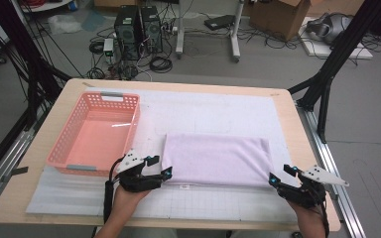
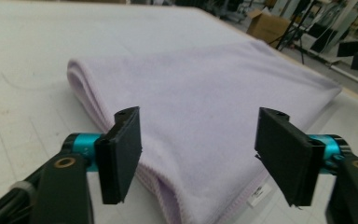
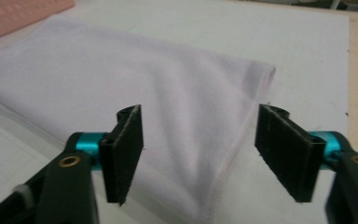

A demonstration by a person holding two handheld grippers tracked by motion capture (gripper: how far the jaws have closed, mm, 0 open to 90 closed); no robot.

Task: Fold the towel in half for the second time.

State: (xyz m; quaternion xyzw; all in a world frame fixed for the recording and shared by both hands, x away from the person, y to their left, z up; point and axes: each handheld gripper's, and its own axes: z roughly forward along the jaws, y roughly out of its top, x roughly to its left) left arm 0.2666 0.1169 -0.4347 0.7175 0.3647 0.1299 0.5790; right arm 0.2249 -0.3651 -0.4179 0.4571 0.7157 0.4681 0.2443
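Note:
A folded pale lilac towel (image 1: 217, 159) lies flat on the white mat (image 1: 218, 111) in the middle of the table. My left gripper (image 1: 158, 167) stands at the towel's near left corner, jaws wide apart, with the towel (image 2: 200, 116) beyond and below them and nothing pinched. At the near right corner my right gripper (image 1: 281, 176) is open as well; the towel's hemmed corner (image 3: 223, 182) lies under the gap between its jaws. The towel (image 3: 135, 79) lies loose on the mat, untouched by the pads.
A salmon-pink plastic basket (image 1: 104, 98) stands left of the towel, close to my left gripper. The wooden table edge (image 1: 307, 144) runs just right of my right gripper. Black frame legs, computer towers and cables crowd the floor behind the table.

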